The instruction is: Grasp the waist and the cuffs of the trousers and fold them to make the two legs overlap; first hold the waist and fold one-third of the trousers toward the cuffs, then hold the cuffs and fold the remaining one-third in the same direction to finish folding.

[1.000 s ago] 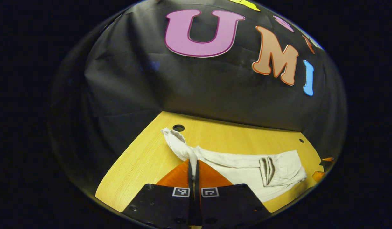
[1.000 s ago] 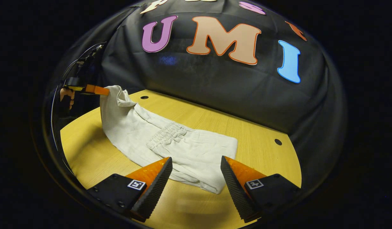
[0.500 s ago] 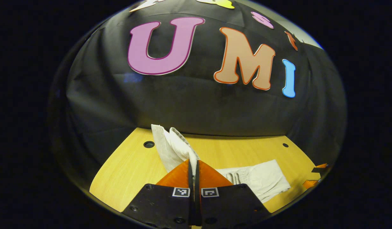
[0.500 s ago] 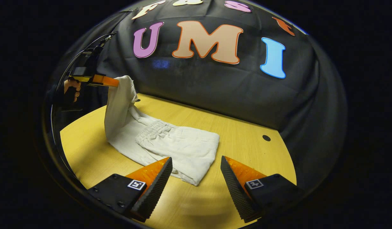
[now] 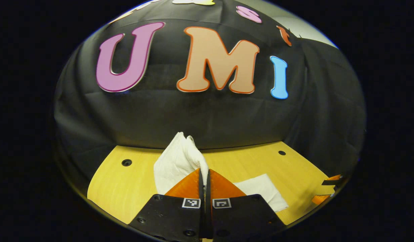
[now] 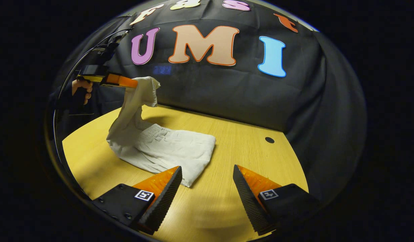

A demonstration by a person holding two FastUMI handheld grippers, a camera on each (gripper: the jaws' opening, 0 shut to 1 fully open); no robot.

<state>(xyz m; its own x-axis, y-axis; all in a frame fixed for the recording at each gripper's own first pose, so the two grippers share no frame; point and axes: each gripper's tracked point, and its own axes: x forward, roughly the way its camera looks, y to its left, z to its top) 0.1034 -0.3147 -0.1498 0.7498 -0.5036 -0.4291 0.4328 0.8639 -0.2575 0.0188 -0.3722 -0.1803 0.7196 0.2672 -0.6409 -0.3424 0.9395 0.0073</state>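
Pale cream trousers (image 6: pixel 166 149) lie partly folded on the yellow wooden table (image 6: pixel 240 144). One end of them (image 6: pixel 141 89) is lifted high off the table, and my left gripper (image 6: pixel 133 82) is shut on that cloth with a hand behind it. In the left gripper view the pinched cloth (image 5: pixel 178 158) bunches just above the closed left gripper (image 5: pixel 204 172), and the folded part (image 5: pixel 262 191) lies lower right. My right gripper (image 6: pixel 207 168) stands open above the table, near the trousers' nearest corner, with nothing between its fingers.
The table has small round holes (image 6: pixel 269 139) (image 5: pixel 126 162) near its back edge. The black cloth wall rises close behind the table. Bare tabletop stretches right of the trousers in the right gripper view.
My left gripper has lifted its end of the trousers higher and carried it over the folded part. The right gripper has drawn back to the right, staying open.
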